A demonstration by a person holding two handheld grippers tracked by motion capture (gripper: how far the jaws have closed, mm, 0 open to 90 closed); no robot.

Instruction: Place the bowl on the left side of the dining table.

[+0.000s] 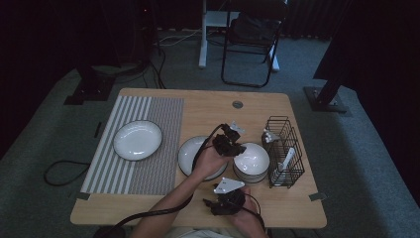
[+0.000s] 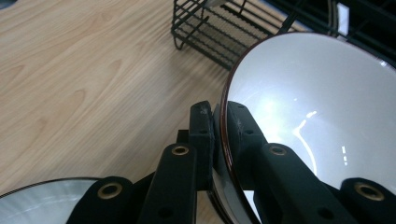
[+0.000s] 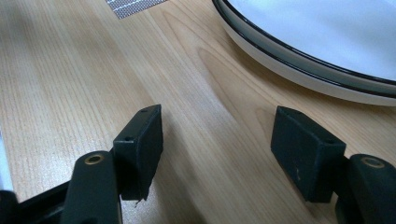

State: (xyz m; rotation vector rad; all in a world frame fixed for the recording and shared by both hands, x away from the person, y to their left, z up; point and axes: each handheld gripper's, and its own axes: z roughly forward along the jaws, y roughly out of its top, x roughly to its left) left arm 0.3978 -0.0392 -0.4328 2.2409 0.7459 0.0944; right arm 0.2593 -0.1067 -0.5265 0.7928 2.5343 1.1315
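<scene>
Pinching the rim of the top white bowl (image 2: 317,107) on the stack at four o'clock of the worktop (image 1: 208,106), the left hand-held gripper (image 2: 219,135) seems ready to lift it, while the right hand-held gripper (image 3: 217,149) idles released at six o'clock.

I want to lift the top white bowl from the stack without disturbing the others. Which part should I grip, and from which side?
Grip the top bowl by its thin dark-edged rim, one jaw inside and one outside. Come from the side facing the plate: the wire rack stands close on the opposite side. The left gripper is already pinching the rim this way.
</scene>
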